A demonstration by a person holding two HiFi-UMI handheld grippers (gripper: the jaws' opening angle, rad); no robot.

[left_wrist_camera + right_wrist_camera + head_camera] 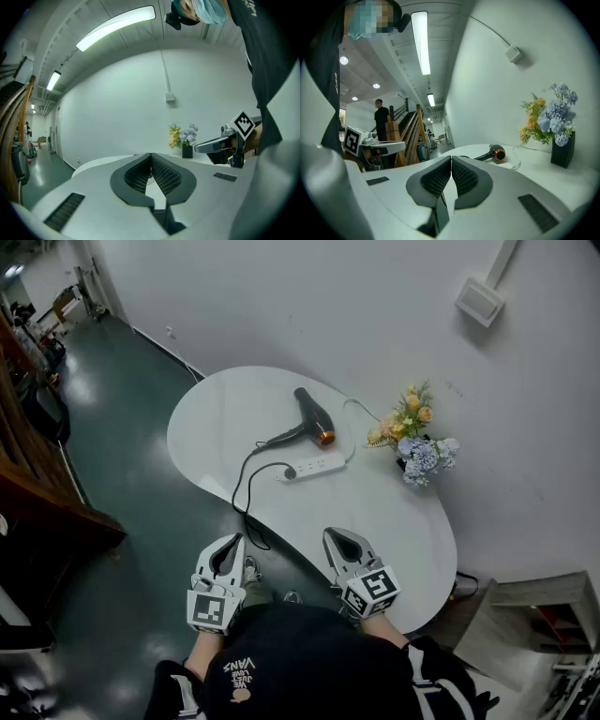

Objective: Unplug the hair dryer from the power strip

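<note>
White kidney-shaped bench [225, 413] against the wall. L tongs [232, 542] off bench's near edge, over the floor, clenched, nothing betw. them. R tongs [336, 538] over near edge, also clenched, empty. Both well apart from dryer. Flower bunch [415, 439] in dark vase at far R side. Hair dryer [312, 416] lying mid-bench, orange end twd flowers. Power strip [316, 465] just beside it, nearer side. Black cord [246, 474] loops over bench edge; plug [289, 474] sits in strip's L end.
</note>
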